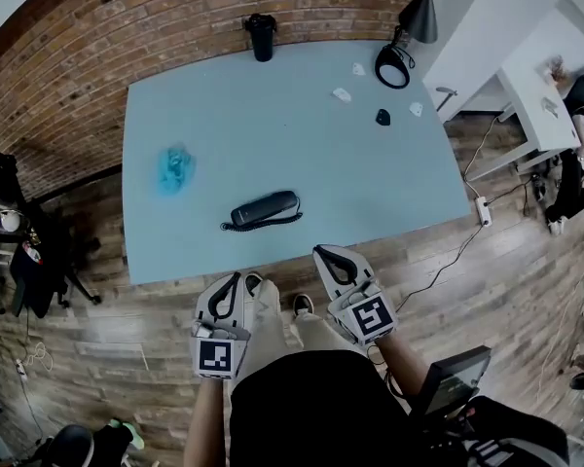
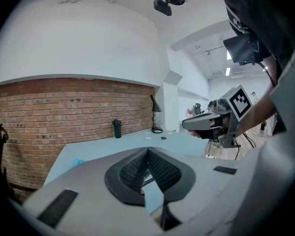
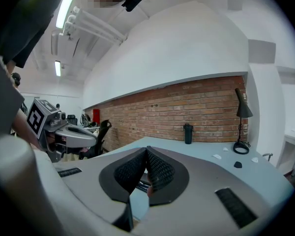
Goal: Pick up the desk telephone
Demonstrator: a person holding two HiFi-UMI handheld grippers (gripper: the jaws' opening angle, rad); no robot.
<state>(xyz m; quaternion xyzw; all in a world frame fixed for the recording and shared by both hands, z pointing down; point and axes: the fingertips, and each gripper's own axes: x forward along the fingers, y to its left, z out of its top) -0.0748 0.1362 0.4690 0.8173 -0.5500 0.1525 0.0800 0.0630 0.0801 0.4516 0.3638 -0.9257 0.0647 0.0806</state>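
at the desk (image 1: 370, 183)'s left side we see a crumpled blue thing (image 1: 175, 168), well apart from everything else. next, we hold the left tongs (image 1: 236, 280) just off the desk's near edge, over the wooden floor (image 1: 117, 358). its jaws are pressed together with nothing between them. the desk telephone (image 1: 265, 209) lies flat on the desk close to that near edge, its coiled cord running along the side nearest us. it sits beyond the tongs and between them from left to right, touched by neither. we hold the right tongs (image 1: 326, 254) at the desk's edge just right of the telephone, jaws likewise closed on nothing, tips pointing toward the desk. toward the far right of the desk stand a black cup (image 1: 261, 37) by the brick wall and a black lamp (image 1: 399, 56).
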